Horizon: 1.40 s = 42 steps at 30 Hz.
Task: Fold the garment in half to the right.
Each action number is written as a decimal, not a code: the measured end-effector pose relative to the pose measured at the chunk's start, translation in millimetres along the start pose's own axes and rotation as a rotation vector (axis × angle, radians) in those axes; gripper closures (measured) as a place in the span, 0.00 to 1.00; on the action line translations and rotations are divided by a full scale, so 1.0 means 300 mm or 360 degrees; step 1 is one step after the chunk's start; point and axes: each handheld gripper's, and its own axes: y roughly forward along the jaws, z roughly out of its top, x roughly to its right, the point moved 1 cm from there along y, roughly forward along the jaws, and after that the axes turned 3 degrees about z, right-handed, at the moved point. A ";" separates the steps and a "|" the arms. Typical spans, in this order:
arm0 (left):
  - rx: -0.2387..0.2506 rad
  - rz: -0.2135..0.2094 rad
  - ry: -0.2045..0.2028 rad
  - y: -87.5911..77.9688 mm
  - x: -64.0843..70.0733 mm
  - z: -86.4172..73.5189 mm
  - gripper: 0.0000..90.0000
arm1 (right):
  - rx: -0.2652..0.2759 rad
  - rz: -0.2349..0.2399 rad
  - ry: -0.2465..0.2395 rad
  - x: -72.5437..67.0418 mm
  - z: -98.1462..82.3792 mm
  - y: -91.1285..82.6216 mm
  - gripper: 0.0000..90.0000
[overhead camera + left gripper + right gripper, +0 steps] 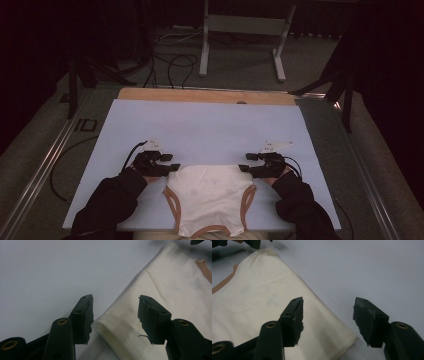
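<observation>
Bodysuit (209,197) is lying flat at the 6 o'clock edge of the blue mat (200,125), cream-white with tan binding along both leg openings, its straight hem facing 12 o'clock and its lower end hanging past the near edge of the mat. You are flanking it with both tools: your left gripper (172,167) is sitting at its 10 o'clock corner and your right gripper (244,163) at its 2 o'clock corner, each touching or just beside the hem.

In the left gripper view, your left gripper (115,315) is standing half spread, with a folded corner of the bodysuit (160,290) lying between the jaws; the pads are not pressing on the cloth. In the right gripper view, your right gripper (328,320) is also standing half spread, with the stitched corner of the bodysuit (262,305) reaching between the jaws, again with nothing pinched.

You are wearing dark sleeves, and a cable is trailing from each tool. Small white tags are riding on top of both grippers in the high view; whatever is printed on them is too small to read. No brand or label is showing on the cloth.
</observation>
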 end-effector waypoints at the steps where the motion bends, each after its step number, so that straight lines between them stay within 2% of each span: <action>1: -0.0017 0.0021 -0.0008 0.007 -0.007 -0.003 0.56 | -0.0006 -0.0004 -0.0001 0.007 -0.005 0.005 0.47; 4: -0.0041 0.0026 -0.0067 0.022 -0.022 -0.011 0.59 | -0.0038 -0.0011 0.0027 0.025 -0.020 0.018 0.49; 6: -0.0050 0.0001 -0.0088 0.026 -0.022 -0.018 0.60 | -0.0057 0.0001 0.0061 0.033 -0.028 0.024 0.49; 8: -0.0080 0.0005 -0.0099 0.028 -0.021 -0.025 0.61 | -0.0072 0.0015 0.0070 0.038 -0.038 0.030 0.50; 13: -0.0142 0.0012 -0.0132 0.038 -0.028 -0.032 0.74 | -0.0134 0.0013 0.0073 0.044 -0.052 0.044 0.56; 14: -0.0177 0.0009 -0.0130 0.043 -0.031 -0.032 0.74 | -0.0151 0.0004 0.0066 0.044 -0.053 0.047 0.59; 15: -0.0176 0.0009 -0.0131 0.045 -0.030 -0.033 0.80 | -0.0168 -0.0003 0.0086 0.044 -0.055 0.048 0.65; 18: -0.0194 0.0021 -0.0150 0.048 -0.033 -0.031 0.93 | -0.0176 0.0001 0.0081 0.045 -0.055 0.043 0.78; 20: -0.0194 0.0013 -0.0154 0.050 -0.029 -0.030 0.97 | -0.0183 -0.0001 0.0084 0.047 -0.057 0.042 0.87; 23: -0.0182 0.0024 -0.0147 0.048 -0.024 -0.031 0.99 | -0.0186 -0.0005 0.0085 0.046 -0.059 0.042 0.96; 28: -0.0122 0.0038 -0.0139 0.037 -0.019 -0.037 1.00 | -0.0183 -0.0055 0.0027 0.031 -0.042 0.032 0.99; 30: -0.0121 0.0059 -0.0117 0.031 -0.019 -0.035 1.00 | -0.0173 -0.0062 0.0017 0.031 -0.037 0.028 0.99; 35: -0.0078 0.0094 -0.0067 0.023 -0.017 -0.023 1.00 | -0.0166 -0.0075 0.0023 0.034 -0.033 0.027 0.99; 37: -0.0070 0.0096 -0.0075 0.023 -0.016 -0.021 1.00 | -0.0164 -0.0077 0.0024 0.036 -0.032 0.026 0.99; 38: -0.0059 0.0104 -0.0054 0.020 -0.019 -0.014 1.00 | -0.0159 -0.0081 0.0025 0.038 -0.031 0.026 0.99; 42: -0.0038 0.0141 -0.0044 0.020 -0.024 -0.002 1.00 | -0.0149 -0.0092 0.0032 0.053 -0.019 0.027 0.99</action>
